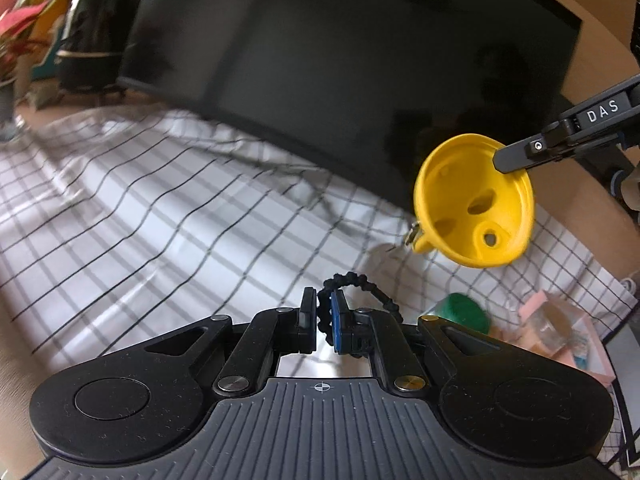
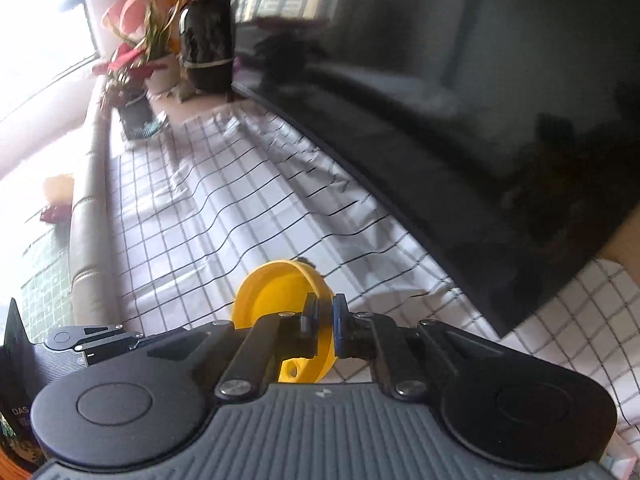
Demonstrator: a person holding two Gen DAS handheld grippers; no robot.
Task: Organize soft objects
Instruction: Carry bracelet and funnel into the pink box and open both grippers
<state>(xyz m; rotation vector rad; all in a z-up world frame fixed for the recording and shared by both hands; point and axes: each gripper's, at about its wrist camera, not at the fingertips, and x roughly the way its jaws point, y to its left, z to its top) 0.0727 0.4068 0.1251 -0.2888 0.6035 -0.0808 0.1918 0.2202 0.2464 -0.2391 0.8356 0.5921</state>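
- Checked cloth (image 1: 160, 208), across the frame's middle: we see nothing yet sorted onto it.
- Yellow cup (image 1: 474, 204), right of frame, aloft: right gripper (image 2: 325, 320) clamps its rim.
- Black beaded cord (image 1: 356, 284), lower centre: left gripper (image 1: 323, 316) pinches it. Both, we judge, await placing.

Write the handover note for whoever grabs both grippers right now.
Left gripper: shut on a black beaded cord, held above the white checked cloth.
Right gripper: shut on the rim of a yellow bowl-shaped plastic piece with holes, lifted off the cloth, in front of the dark TV screen.
Elsewhere: a green round object and a pink box sit at the cloth's right end.
Done: both items picked up.
Left: set each down where it belongs; the destination isn't evident, possibly the pink box.
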